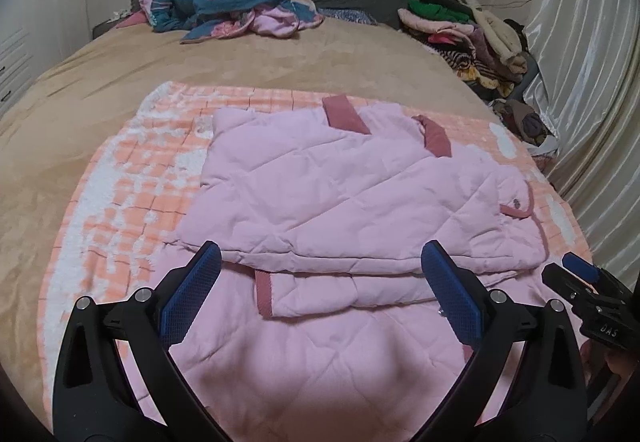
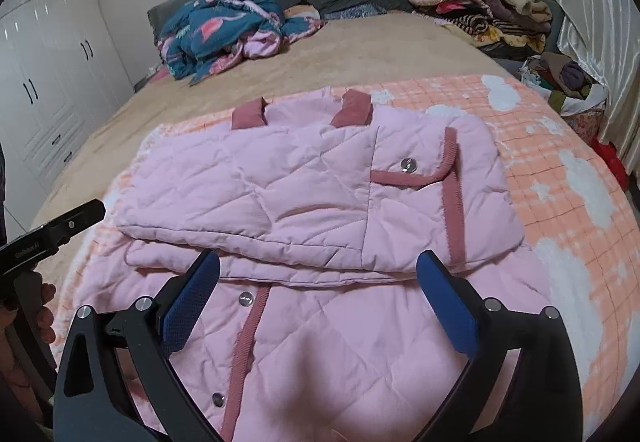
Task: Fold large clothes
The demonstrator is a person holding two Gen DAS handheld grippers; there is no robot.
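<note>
Pink quilted jacket with dusty-rose trim (image 1: pixel 360 194), partly folded, on bed.
Lying just ahead of and beneath both tongs, on a peach-and-white checked blanket (image 1: pixel 120 202); left gripper (image 1: pixel 320 274) gaping wide, grasping nothing; right gripper (image 2: pixel 318 274) likewise released, hovering over the jacket's buttoned front; heaped clothes pile (image 2: pixel 480 2) sitting far beyond.

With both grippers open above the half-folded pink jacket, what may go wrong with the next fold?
1. The pink jacket is thick and quilted, so its folded top layer may spring open now that neither the left gripper nor the right gripper holds it.
2. The lower half lies wrinkled, so a fold may come out uneven.
3. The checked blanket underneath might be pinched together with the hem.
</note>
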